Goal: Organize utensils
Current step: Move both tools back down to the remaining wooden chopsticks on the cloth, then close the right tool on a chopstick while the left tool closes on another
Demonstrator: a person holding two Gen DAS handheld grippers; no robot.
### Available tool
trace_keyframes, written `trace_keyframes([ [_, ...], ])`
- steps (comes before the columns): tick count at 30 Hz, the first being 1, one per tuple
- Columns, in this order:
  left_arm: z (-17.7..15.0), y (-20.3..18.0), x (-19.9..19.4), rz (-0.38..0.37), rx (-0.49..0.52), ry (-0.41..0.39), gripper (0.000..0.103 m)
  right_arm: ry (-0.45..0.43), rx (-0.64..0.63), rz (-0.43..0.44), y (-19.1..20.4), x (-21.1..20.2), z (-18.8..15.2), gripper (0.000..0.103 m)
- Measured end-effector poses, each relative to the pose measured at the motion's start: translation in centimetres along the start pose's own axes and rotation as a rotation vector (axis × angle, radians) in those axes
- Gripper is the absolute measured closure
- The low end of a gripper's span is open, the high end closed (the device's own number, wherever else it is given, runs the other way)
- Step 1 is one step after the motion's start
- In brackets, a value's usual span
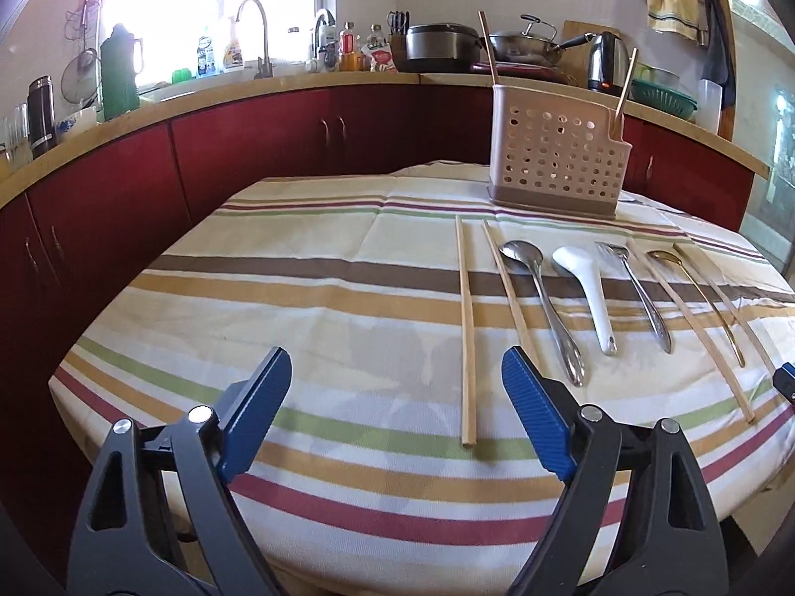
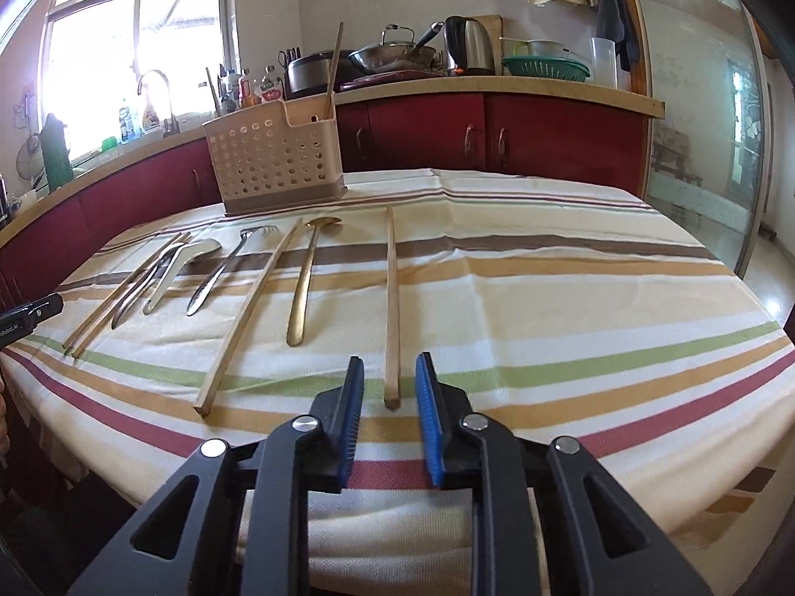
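Note:
A beige perforated utensil holder (image 1: 556,159) (image 2: 276,159) stands at the back of the striped tablecloth with two chopsticks upright in it. In front lie in a row several wooden chopsticks, a steel spoon (image 1: 544,303), a white ceramic spoon (image 1: 589,288), a steel fork (image 1: 636,293) and a gold spoon (image 2: 308,283). My left gripper (image 1: 397,362) is wide open, and the leftmost chopstick (image 1: 467,328) ends between its fingers. My right gripper (image 2: 390,362) has narrow jaws either side of the rightmost chopstick (image 2: 390,298), with a gap showing on both sides.
The table (image 2: 596,298) is round and its cloth hangs over the near edge. Behind it runs a counter with red cabinets (image 1: 248,149), a sink tap, bottles, pots and a kettle (image 2: 469,47). A glass door (image 2: 705,124) is at the right.

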State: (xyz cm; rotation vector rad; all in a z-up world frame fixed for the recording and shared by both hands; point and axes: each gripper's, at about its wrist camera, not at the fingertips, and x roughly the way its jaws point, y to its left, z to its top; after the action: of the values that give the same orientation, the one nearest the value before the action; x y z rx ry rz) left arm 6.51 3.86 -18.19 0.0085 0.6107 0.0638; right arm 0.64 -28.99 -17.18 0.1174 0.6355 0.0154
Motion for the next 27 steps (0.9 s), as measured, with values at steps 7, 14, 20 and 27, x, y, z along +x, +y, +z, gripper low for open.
trace_keyframes([
  [7,-0.7,-0.3,0.3,-0.020,0.004,0.028,0.030,0.000,-0.003,0.003,0.1,-0.2,-0.2,0.096],
  [14,-1.5,-0.7,0.9,-0.035,0.024,0.071,0.043,0.001,0.000,0.005,0.1,-0.3,-0.2,0.096],
  [20,-2.0,-1.3,1.2,-0.058,0.051,0.086,0.057,0.001,0.003,0.006,0.2,-0.3,-0.2,0.096],
  [27,-2.0,-2.5,1.1,-0.103,0.105,0.078,0.087,0.001,0.001,0.006,0.2,-0.2,-0.2,0.096],
])
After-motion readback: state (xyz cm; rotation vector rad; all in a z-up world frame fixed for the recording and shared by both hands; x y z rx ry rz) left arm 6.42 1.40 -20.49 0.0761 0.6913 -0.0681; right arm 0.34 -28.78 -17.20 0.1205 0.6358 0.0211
